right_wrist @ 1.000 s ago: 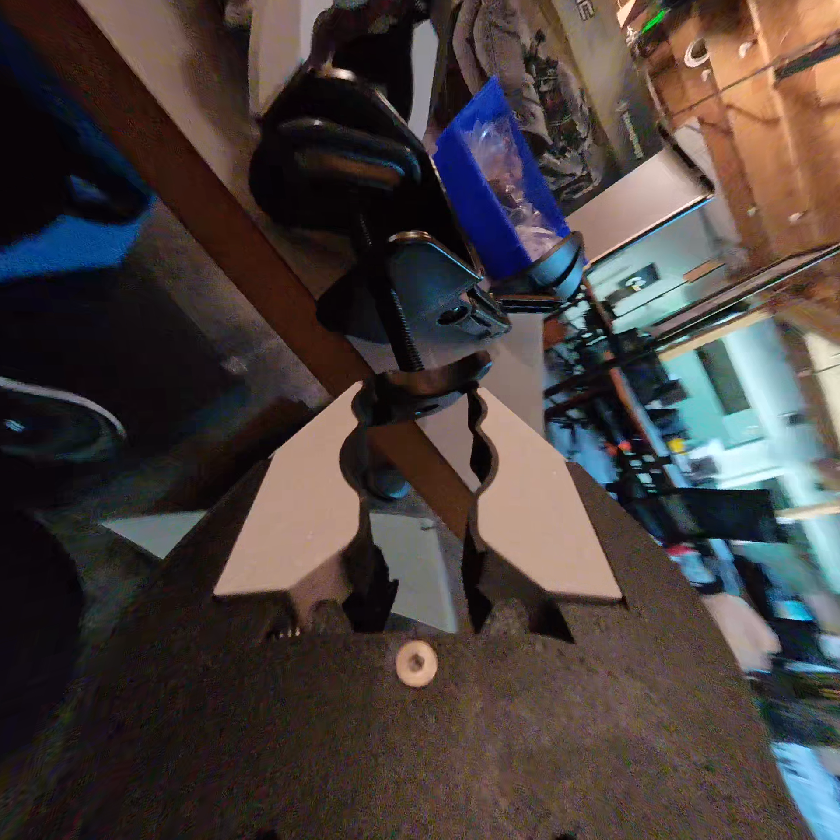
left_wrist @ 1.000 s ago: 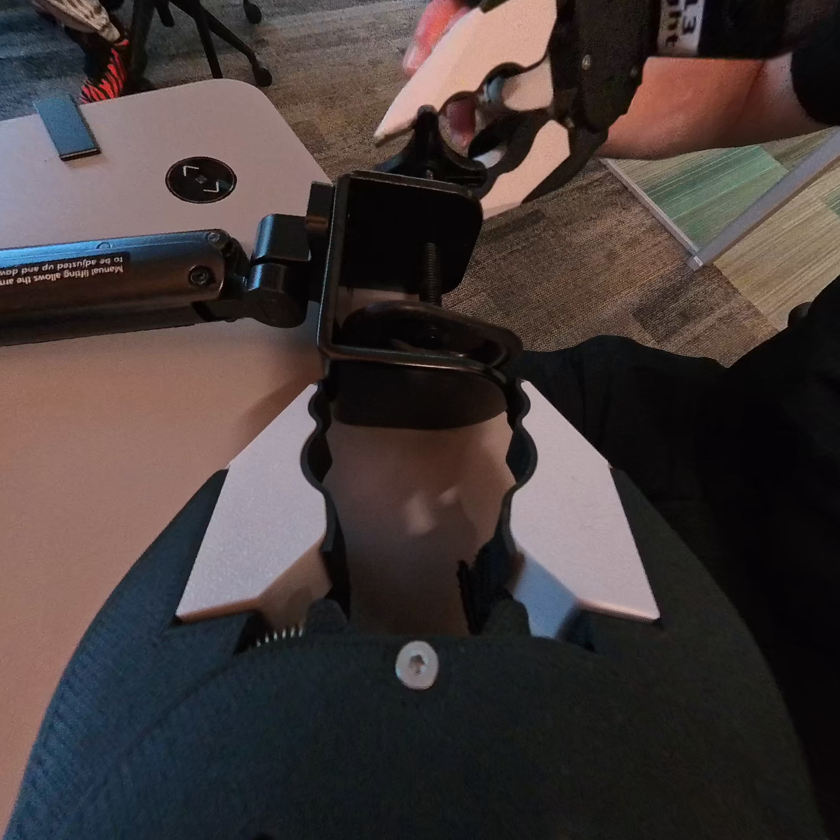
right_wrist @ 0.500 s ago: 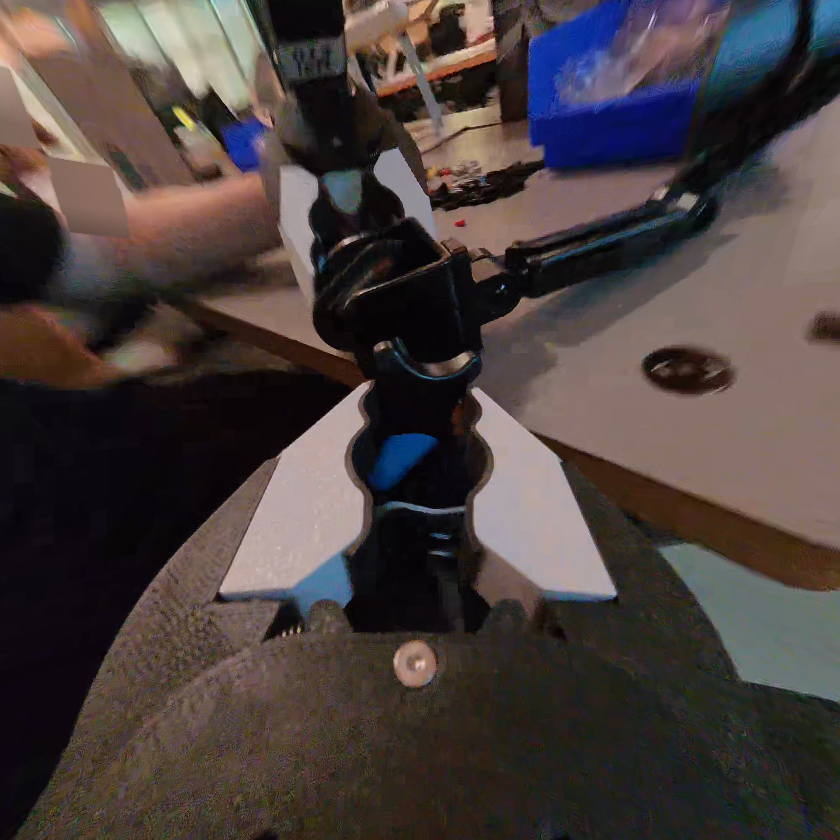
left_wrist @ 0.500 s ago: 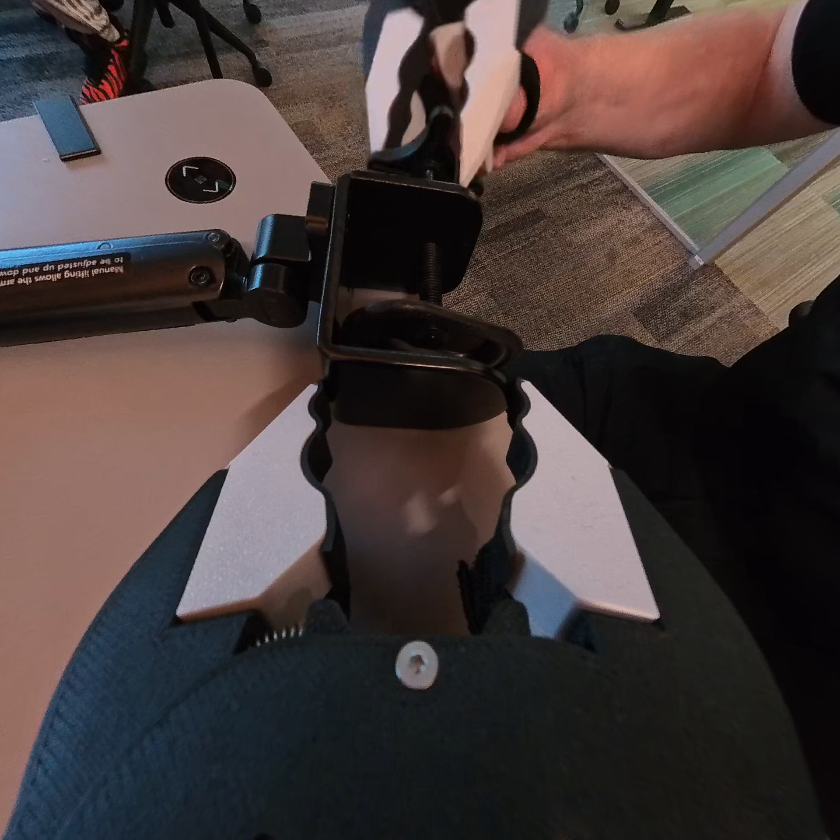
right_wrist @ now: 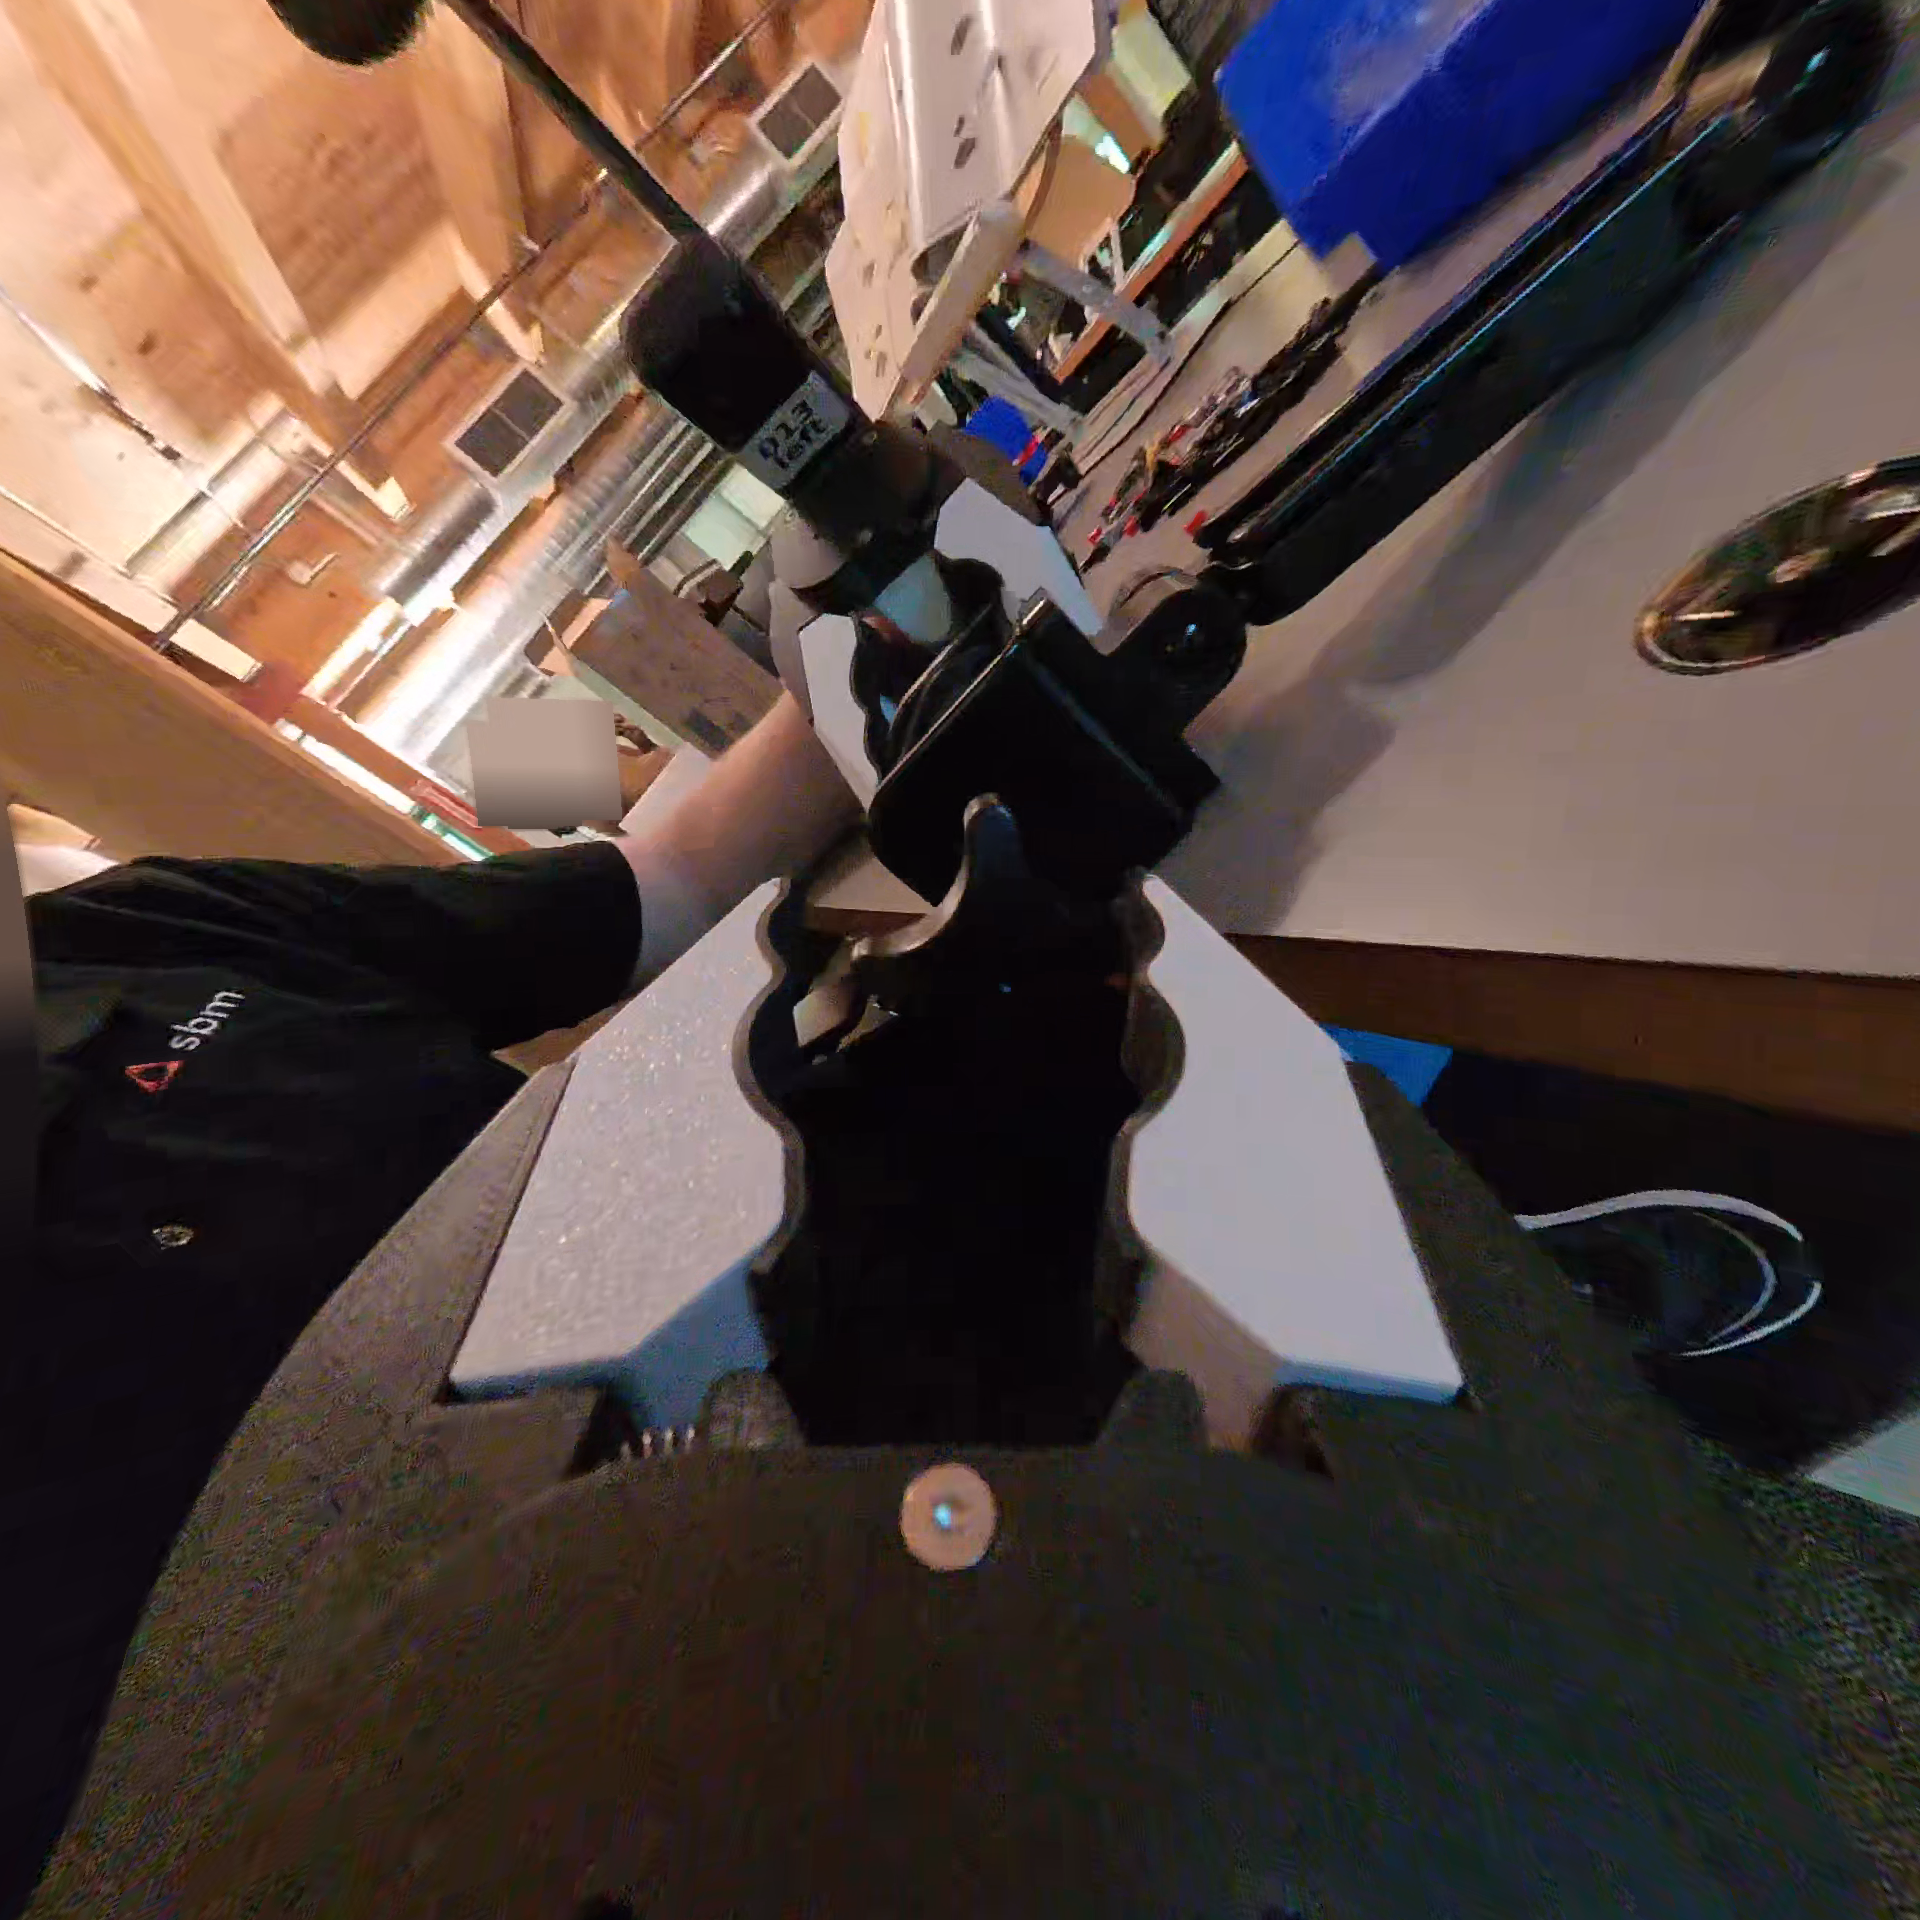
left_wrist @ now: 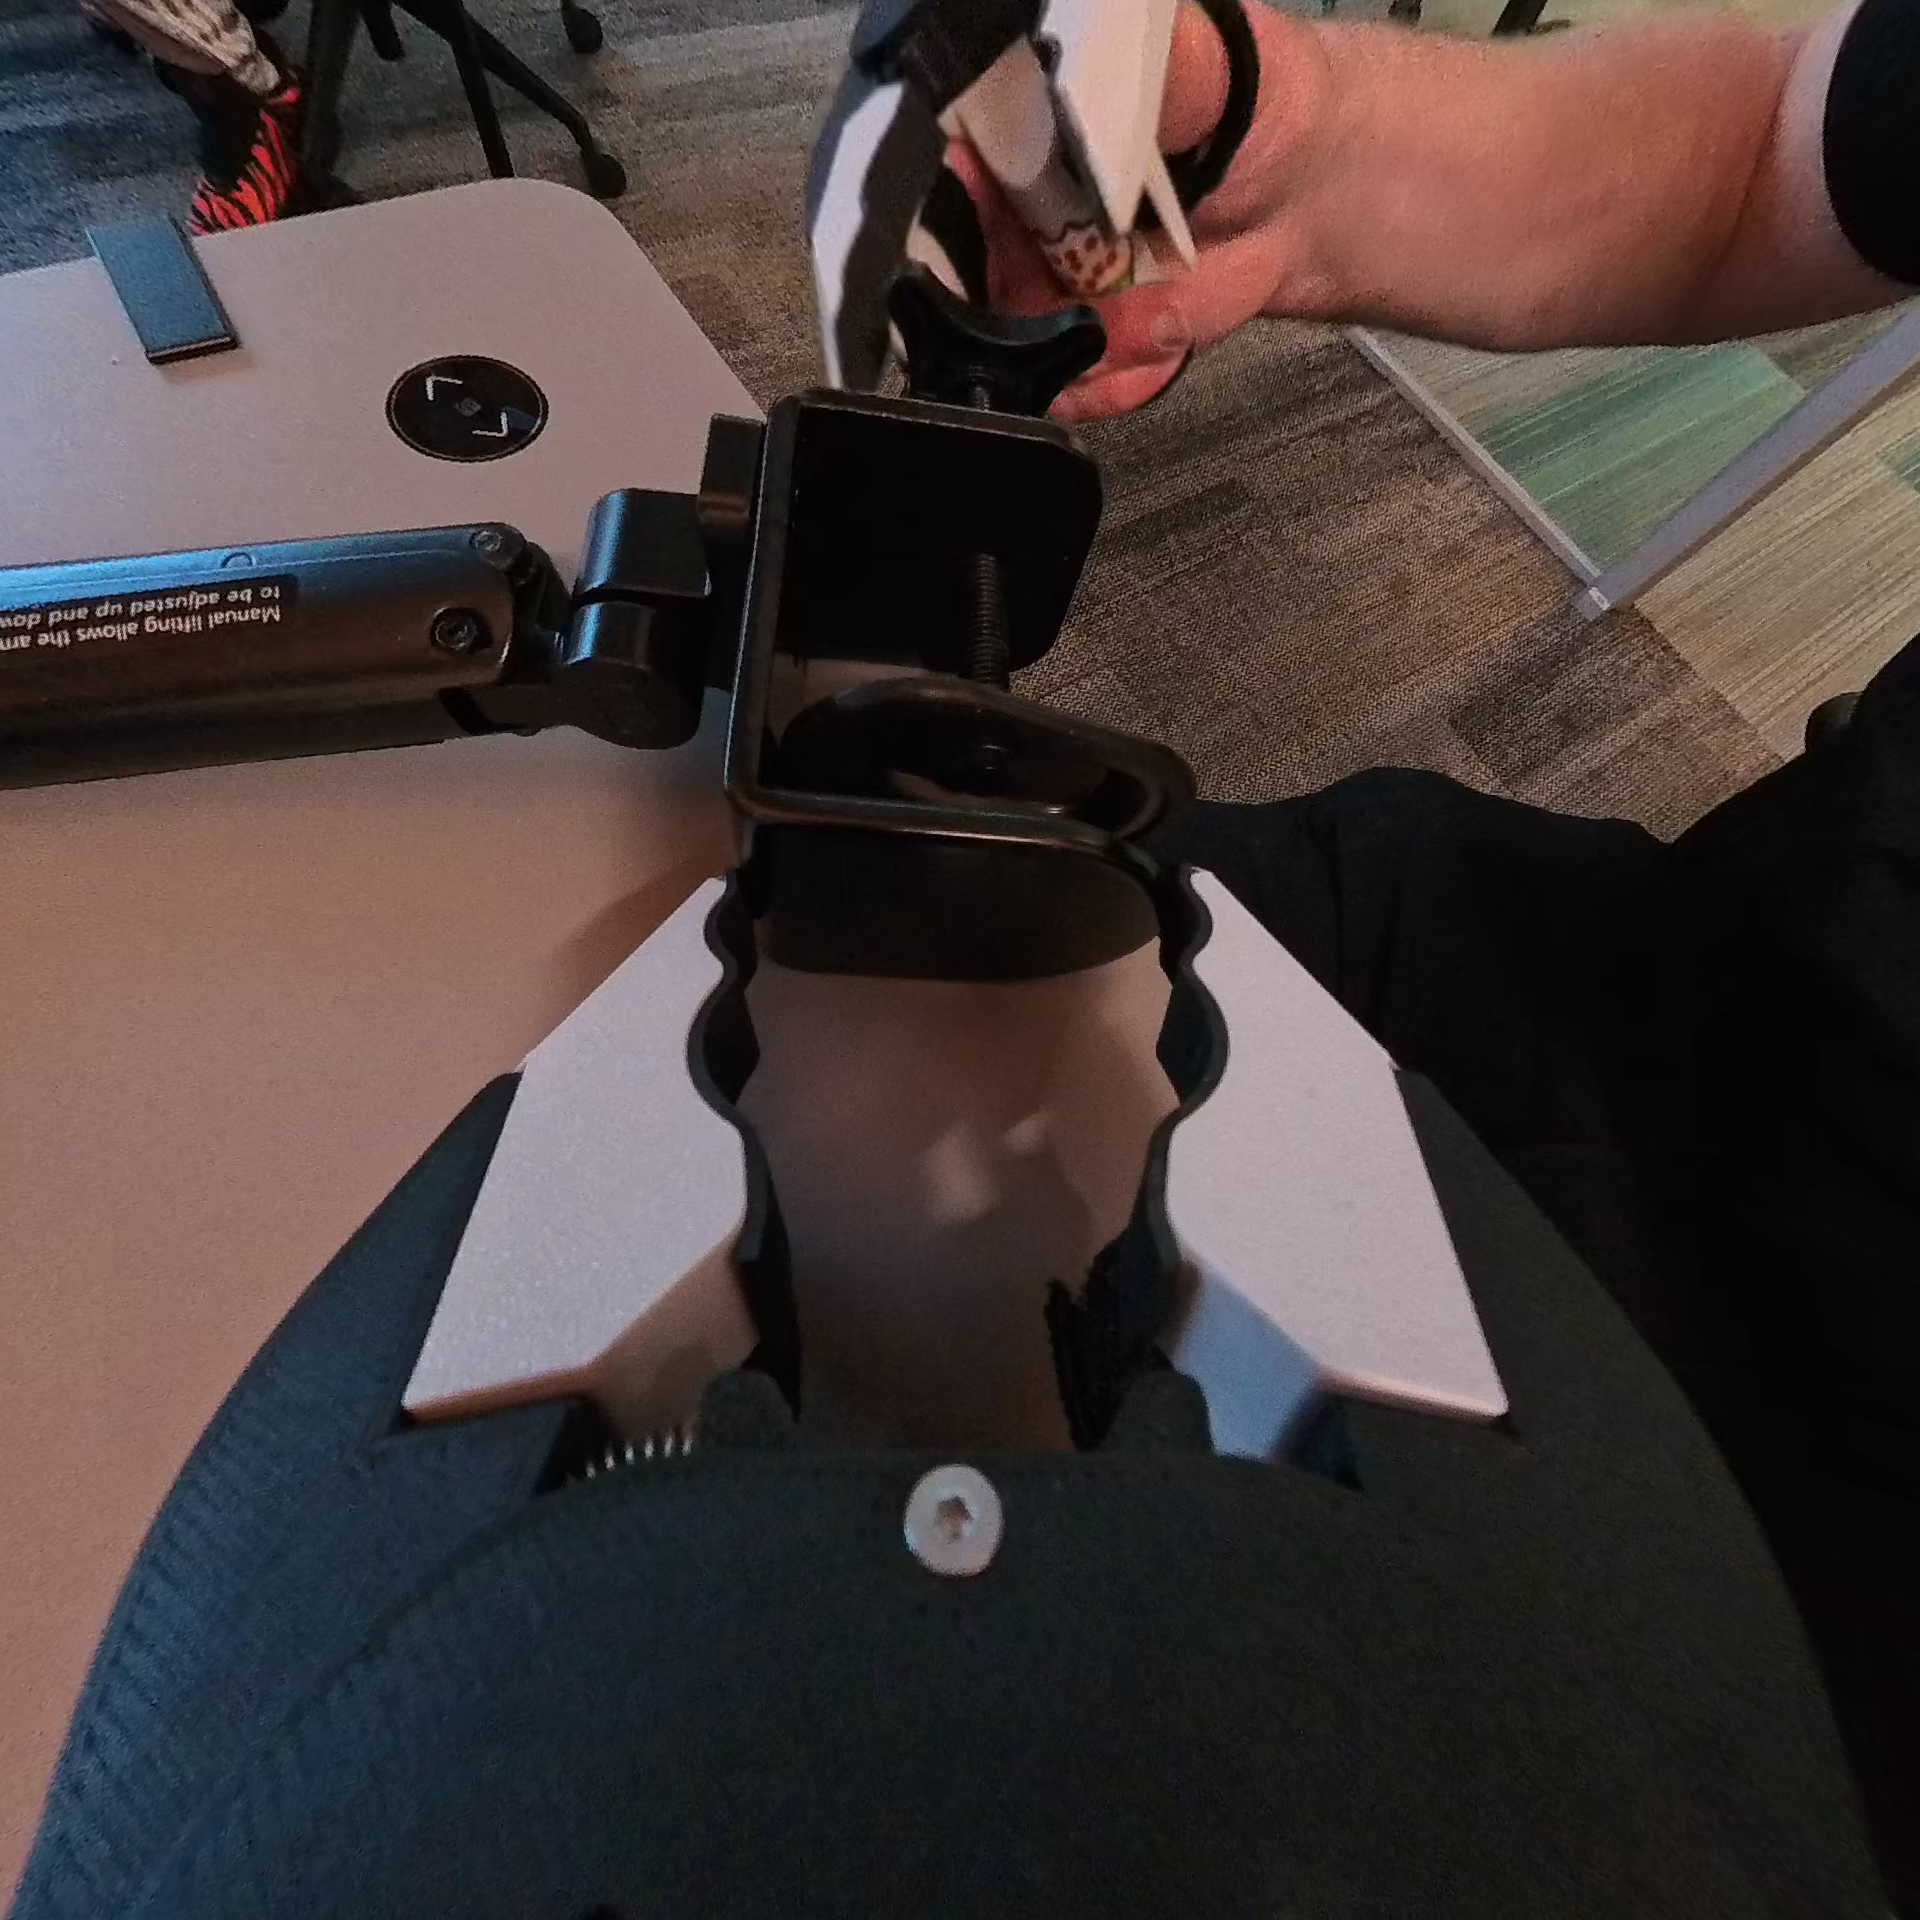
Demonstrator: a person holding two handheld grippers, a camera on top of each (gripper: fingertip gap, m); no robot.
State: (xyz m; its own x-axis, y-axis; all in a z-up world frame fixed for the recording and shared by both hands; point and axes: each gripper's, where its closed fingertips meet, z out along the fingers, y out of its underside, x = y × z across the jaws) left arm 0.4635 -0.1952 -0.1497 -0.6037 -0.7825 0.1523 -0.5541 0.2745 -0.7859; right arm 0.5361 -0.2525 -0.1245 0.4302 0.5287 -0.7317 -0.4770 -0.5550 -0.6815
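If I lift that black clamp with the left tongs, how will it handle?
Probably stiff and heavy: the clamp looks like bent metal. Likely tips toward its long arm, out to one side. The left tongs grip only its round pad, so it may pivot.

pale table (left_wrist: pixel 260 987): black jointed arm (left_wrist: pixel 260 634) lying on top.

The left claw (left_wrist: pixel 956 914) pointed up-frame, fingers parted wide. The right claw (right_wrist: pixel 961 914) sat at frame centre, fingers spread; its holder's hand (left_wrist: pixel 1403 197) filled the upper right.
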